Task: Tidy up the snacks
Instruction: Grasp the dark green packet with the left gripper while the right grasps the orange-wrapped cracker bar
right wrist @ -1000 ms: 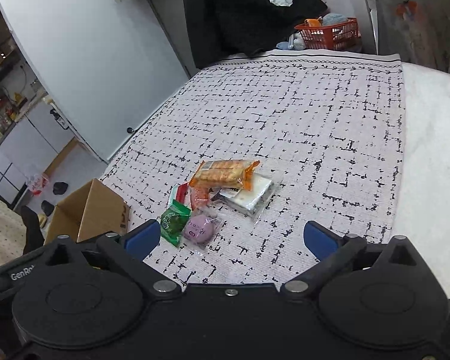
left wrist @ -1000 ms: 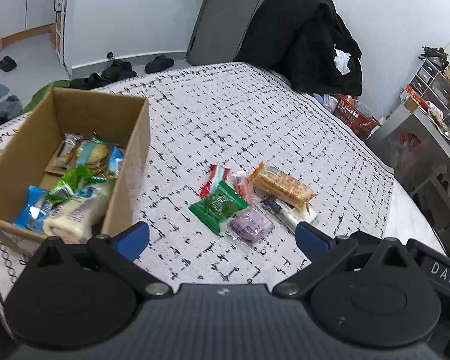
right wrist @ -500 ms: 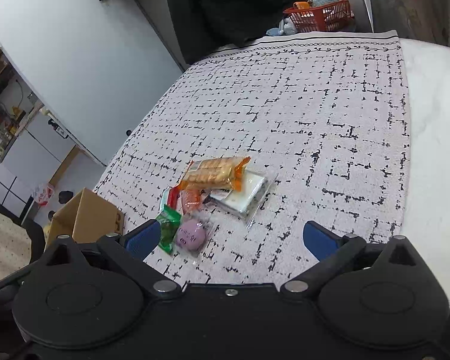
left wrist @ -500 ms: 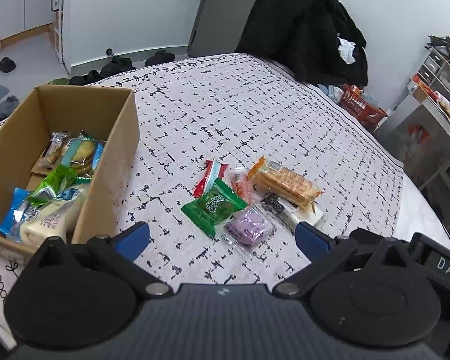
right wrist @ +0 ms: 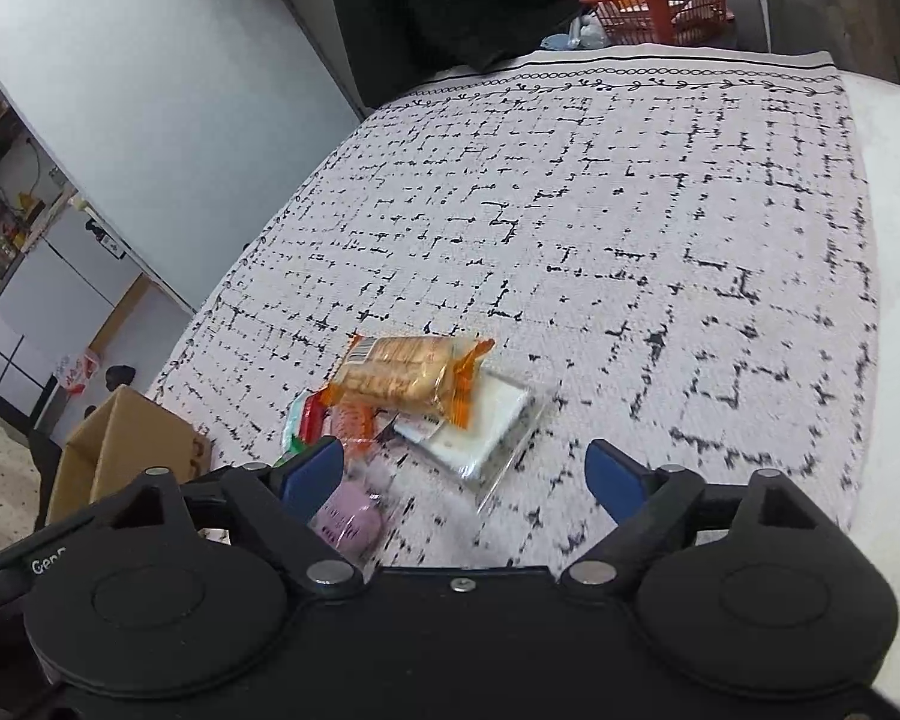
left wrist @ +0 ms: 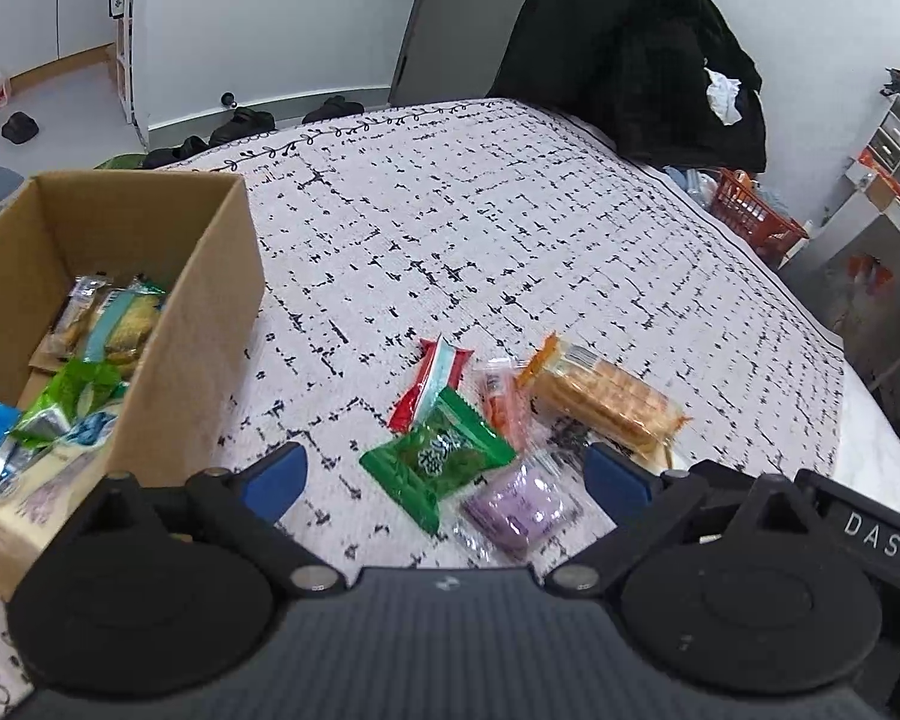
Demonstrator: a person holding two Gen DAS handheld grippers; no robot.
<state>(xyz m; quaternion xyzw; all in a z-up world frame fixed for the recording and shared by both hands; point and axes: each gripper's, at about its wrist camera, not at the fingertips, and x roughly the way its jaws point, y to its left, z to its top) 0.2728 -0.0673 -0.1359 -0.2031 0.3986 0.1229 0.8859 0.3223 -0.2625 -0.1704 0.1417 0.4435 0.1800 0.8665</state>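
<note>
A cardboard box (left wrist: 210, 324) with several snacks inside stands at the left on the patterned cloth. Loose snacks lie in a cluster: a green packet (left wrist: 438, 462), a purple packet (left wrist: 519, 507), a red-white-green stick (left wrist: 429, 384), a small orange packet (left wrist: 501, 402), an orange cracker pack (left wrist: 606, 399) and a clear white pack (right wrist: 480, 426). My left gripper (left wrist: 444, 474) is open and empty just above the green and purple packets. My right gripper (right wrist: 465, 474) is open and empty, close over the clear white pack, with the cracker pack (right wrist: 402, 369) just beyond.
The cloth-covered table (left wrist: 480, 210) stretches beyond the snacks. A chair draped with black clothes (left wrist: 630, 48) stands at its far edge. An orange basket (left wrist: 756, 222) sits on the floor to the right. Shoes (left wrist: 240, 120) lie on the floor beyond the table.
Both grippers have moved forward and down toward the snack cluster, which now looks larger and nearer. Both stay open. The snacks have not moved.
</note>
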